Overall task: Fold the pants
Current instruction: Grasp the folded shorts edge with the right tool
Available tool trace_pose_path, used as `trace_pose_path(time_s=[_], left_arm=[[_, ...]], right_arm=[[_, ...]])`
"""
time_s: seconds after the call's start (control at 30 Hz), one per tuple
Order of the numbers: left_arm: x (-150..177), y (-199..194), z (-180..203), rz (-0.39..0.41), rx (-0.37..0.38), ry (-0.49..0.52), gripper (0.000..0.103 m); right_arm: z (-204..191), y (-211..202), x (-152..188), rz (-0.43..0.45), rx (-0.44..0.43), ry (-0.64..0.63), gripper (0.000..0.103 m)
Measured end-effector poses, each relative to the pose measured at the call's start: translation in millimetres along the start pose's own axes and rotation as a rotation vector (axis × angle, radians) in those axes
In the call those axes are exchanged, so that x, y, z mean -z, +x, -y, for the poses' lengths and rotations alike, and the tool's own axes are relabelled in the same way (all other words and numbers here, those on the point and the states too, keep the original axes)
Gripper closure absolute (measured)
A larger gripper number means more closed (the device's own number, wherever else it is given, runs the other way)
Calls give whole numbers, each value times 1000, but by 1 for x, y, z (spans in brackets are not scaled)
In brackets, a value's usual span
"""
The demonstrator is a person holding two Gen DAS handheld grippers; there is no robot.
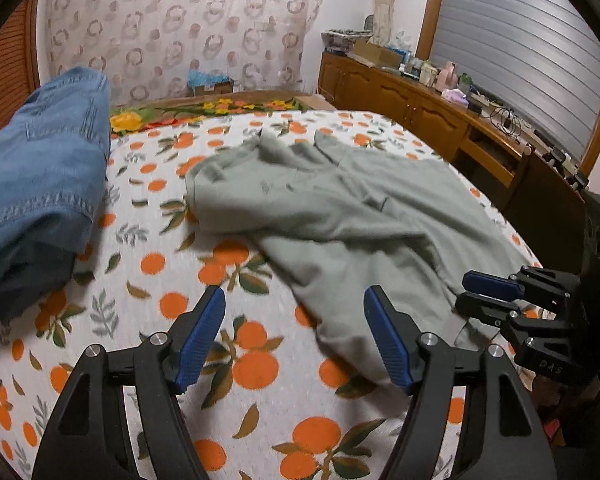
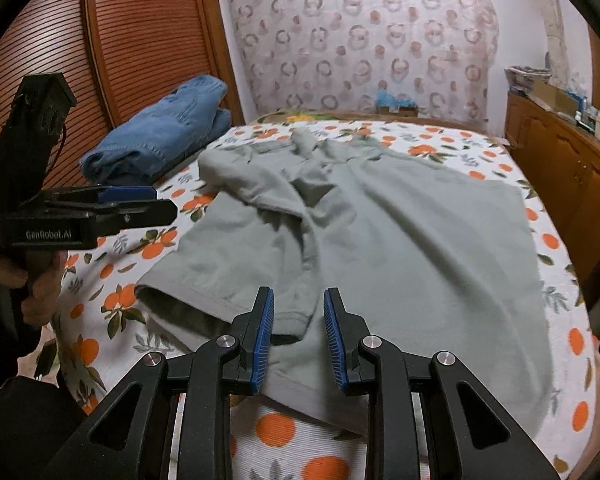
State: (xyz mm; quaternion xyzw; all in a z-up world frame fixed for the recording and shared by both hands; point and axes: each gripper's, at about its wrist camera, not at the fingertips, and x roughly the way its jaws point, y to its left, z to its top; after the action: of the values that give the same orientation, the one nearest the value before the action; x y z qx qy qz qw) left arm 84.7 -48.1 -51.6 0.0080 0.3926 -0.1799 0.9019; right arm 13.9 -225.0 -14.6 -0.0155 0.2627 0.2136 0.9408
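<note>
One pair of folded blue denim jeans sits far left on our orange-print bed, while the rumpled grey-green cotton pants lie mid-bed unfolded, our left gripper and right gripper both apart, empty.

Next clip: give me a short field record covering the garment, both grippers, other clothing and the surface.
garment: grey-green pants spread rumpled on the bed, not yet folded
left gripper: open, empty, over the bedspread beside a pant leg
right gripper: open, empty, above the near hem
other clothing: folded blue jeans at the bed's left edge
surface: orange-print bedspread
</note>
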Motion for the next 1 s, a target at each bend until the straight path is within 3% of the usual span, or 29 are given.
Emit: trace_pose_path(time_s=[0.2, 0.3, 0.33, 0.4, 0.63, 1.0], left_arm=[[13, 14, 1, -43, 10, -9, 30], [16, 15, 2, -46, 13, -10, 30], [16, 14, 2, -43, 11, -10, 30], [17, 14, 1, -42, 12, -13, 30], [15, 11, 3, -30, 19, -7, 30], [-4, 2, 24, 7, 47, 32, 30]], right_arm=[[-1, 2, -4, -30, -3, -16, 76], [-4, 2, -4, -31, -3, -31, 84], [-6, 0, -3, -27, -2, -35, 91], [-7, -1, -4, -18, 3, -39, 93], [-9, -18, -10, 75, 15, -39, 95], [1, -73, -11, 213, 103, -41, 95]])
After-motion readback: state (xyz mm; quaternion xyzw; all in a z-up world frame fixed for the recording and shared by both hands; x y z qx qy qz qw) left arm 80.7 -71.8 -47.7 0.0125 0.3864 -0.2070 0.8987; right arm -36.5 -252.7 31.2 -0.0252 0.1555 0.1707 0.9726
